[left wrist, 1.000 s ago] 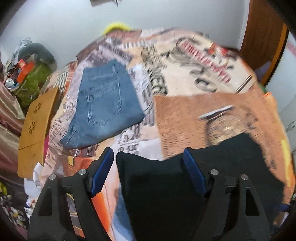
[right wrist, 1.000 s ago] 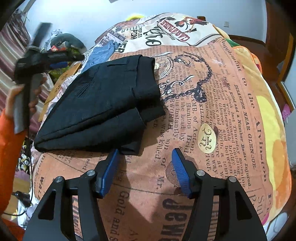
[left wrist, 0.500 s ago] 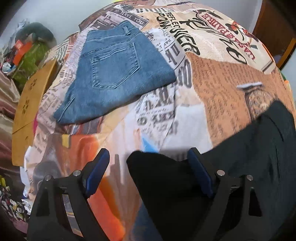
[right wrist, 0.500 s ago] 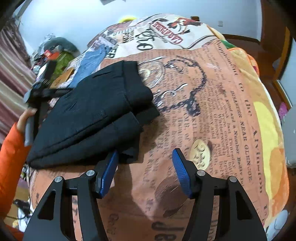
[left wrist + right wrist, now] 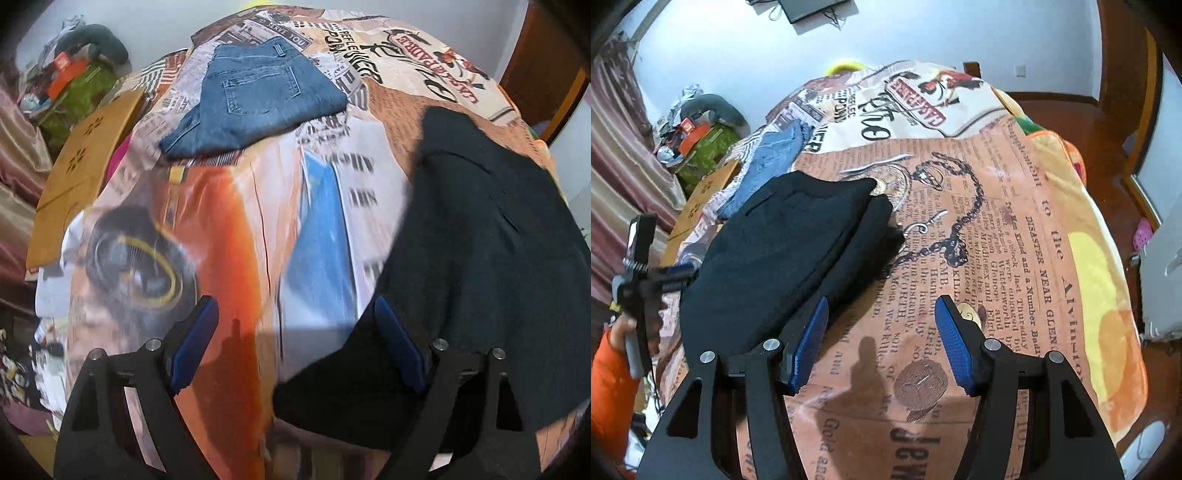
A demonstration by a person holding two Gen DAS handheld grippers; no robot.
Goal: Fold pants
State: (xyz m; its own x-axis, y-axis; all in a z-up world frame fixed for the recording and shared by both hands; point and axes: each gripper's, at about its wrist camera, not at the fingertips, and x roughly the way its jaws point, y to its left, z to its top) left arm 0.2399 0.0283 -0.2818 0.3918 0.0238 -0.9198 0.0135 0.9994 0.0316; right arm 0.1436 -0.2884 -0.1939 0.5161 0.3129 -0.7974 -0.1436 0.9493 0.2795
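Folded black pants (image 5: 480, 266) lie on the printed bedspread (image 5: 240, 229), at the right of the left wrist view and left of centre in the right wrist view (image 5: 783, 258). My left gripper (image 5: 295, 343) is open and empty, just left of the pants' near edge; its right finger overlaps the black cloth. It also shows at the left edge of the right wrist view (image 5: 679, 271). My right gripper (image 5: 881, 339) is open and empty over the bedspread (image 5: 1015, 240), with its left finger at the pants' near right corner.
Folded blue jeans (image 5: 255, 99) lie at the far side of the bed, also in the right wrist view (image 5: 768, 162). A tan cardboard panel (image 5: 81, 173) and a cluttered green bag (image 5: 77, 88) stand left of the bed. Wooden floor (image 5: 1108, 147) lies to the right.
My left gripper has moved left off the black pants, which now lie to its right. My right gripper has pulled back and up; the pants look smaller and farther left.
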